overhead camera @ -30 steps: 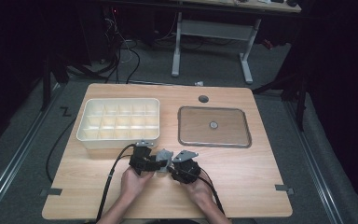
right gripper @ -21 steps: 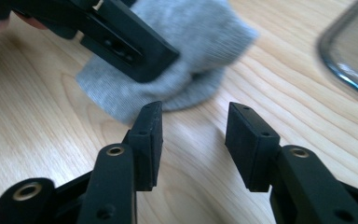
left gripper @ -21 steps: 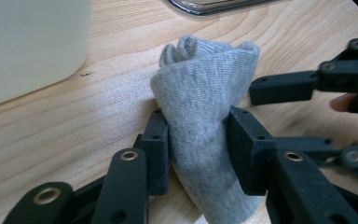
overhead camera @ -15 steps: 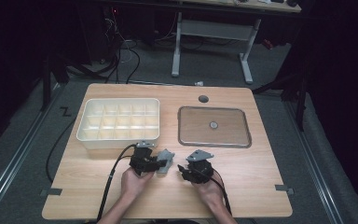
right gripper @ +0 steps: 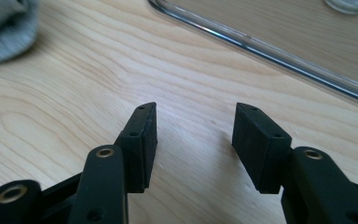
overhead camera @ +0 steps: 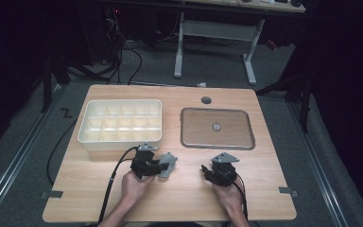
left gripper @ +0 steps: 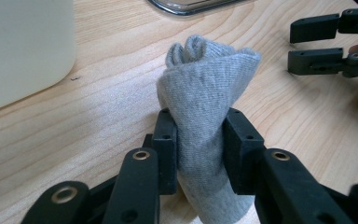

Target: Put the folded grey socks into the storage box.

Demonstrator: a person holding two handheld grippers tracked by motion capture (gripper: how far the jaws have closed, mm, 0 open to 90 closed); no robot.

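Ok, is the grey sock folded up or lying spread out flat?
Folded up. The grey sock is bunched into a thick roll, layered folds showing at its top, and the left gripper clamps it on both sides above the table.

Bright, evenly lit table [overhead camera: 179, 198] amid dark, slightly soft surroundings

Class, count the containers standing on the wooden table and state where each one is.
2: a white compartment box at the table's far left, and a clear-lidded tray to its right, far centre.

Left gripper [overhead camera: 157, 166] fingers just closing, clamped; right gripper [overhead camera: 207, 171] fingers apart, empty, well right of it.
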